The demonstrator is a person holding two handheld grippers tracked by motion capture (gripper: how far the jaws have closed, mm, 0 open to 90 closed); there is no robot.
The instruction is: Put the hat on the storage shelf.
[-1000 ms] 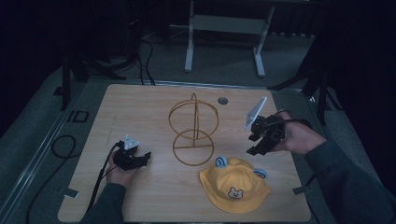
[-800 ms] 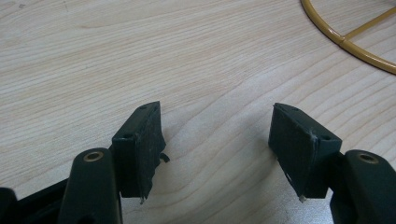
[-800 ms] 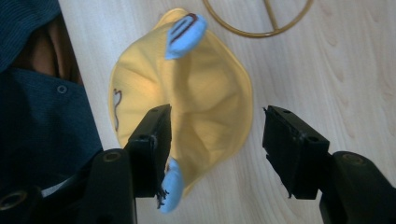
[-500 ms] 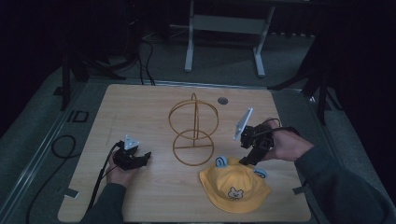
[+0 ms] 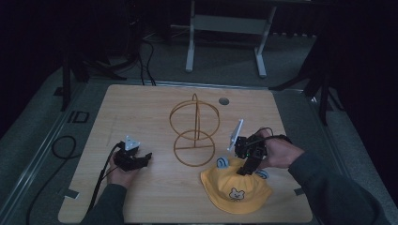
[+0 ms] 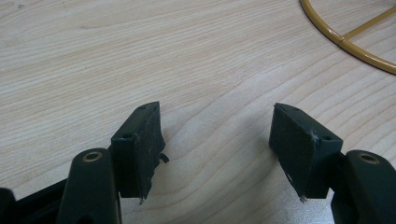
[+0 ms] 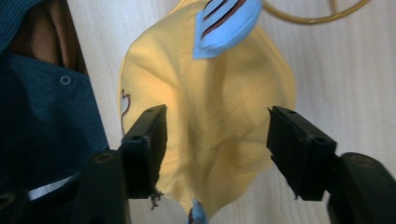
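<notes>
**Right gripper drops onto the yellow hat**

High view: the right gripper [image 5: 248, 161] has swung in from the table's 3 o'clock edge over the last second and now hangs over the top of the yellow hat [image 5: 237, 190], which lies at about 5 o'clock on the table [image 5: 141, 108], just in front of the wire hat stand [image 5: 194, 133]. That reads as the start of a pick-up. The left gripper [image 5: 136, 159] has stayed put at 8 o'clock, well apart from both. The dim light makes it hard to say here whether the right tips touch the fabric.

Left gripper view: its jaws stand wide apart over bare wood with nothing between them; the stand's base ring [image 6: 355, 39] curves past at 1 o'clock.

Right gripper view: this supplies what the high view cannot. The jaws are spread, straddling the hat's [image 7: 210, 116] crown, not yet closed on it. A blue ear [image 7: 226, 23] sits at 12 o'clock, and the person's dark sleeve [image 7: 46, 121] fills 9 o'clock.
</notes>
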